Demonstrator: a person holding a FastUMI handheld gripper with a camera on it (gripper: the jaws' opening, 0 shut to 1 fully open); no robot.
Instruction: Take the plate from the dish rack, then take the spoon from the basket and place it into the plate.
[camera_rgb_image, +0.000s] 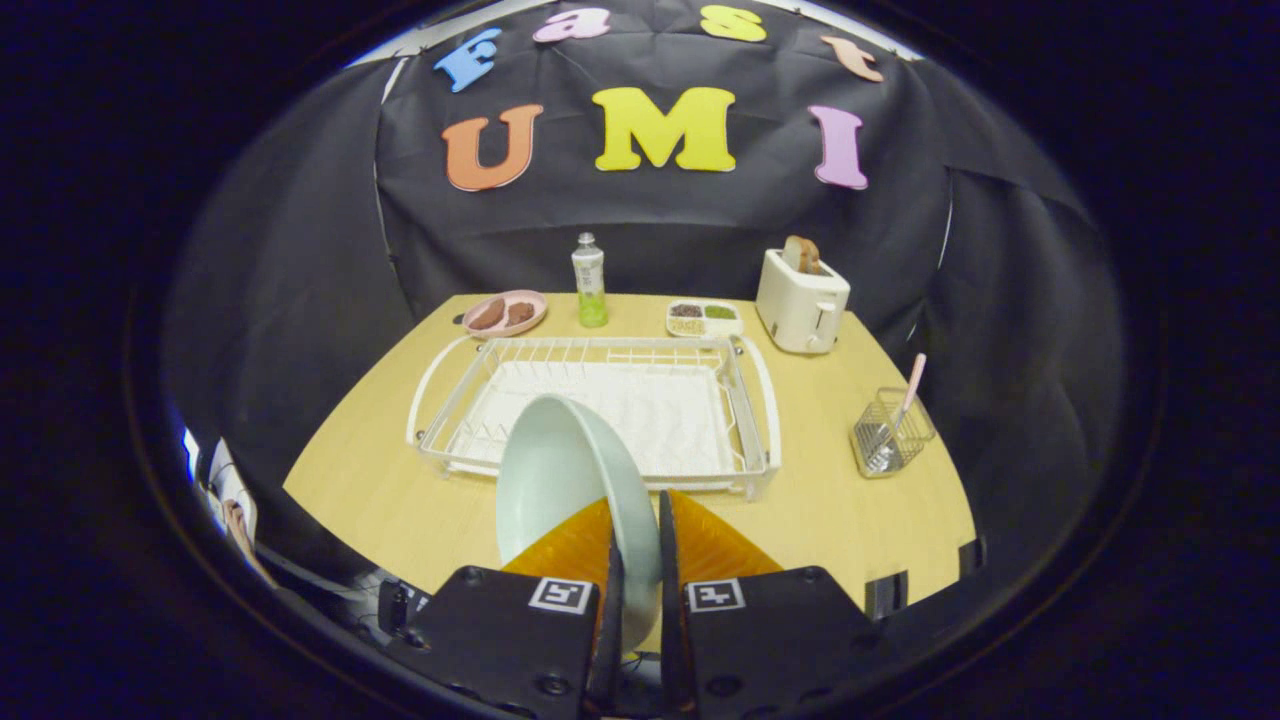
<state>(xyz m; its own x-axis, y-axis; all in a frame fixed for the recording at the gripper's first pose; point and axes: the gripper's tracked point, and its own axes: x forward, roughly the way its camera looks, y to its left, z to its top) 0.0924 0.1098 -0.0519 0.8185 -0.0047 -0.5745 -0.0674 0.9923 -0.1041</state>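
The hand-held gripper (638, 545), with black housings and orange fingers (570, 548), is clamped on the rim of a pale mint-green round plate (555, 480), one finger on each face. The plate stands on edge between the fingers, tilted, its hollow side open toward the left, and it rises over the near rail of the dish rack.

The light wooden table (850, 520) carries everything else. A white wire dish rack (600, 400) with a white mat inside takes up the table's middle, running almost to its near edge. At the far right corner stands a cream toaster (802, 298) with a slice of bread (802, 254) poking out of the slot. A small clear wire basket (890, 432) sits by the right edge, with a pink-handled spoon (908, 392) standing in it, handle up.

Along the far edge are a pink plate (506, 313) holding brown food, a slim bottle (589, 281) with green liquid, and a small white divided tray (704, 318).
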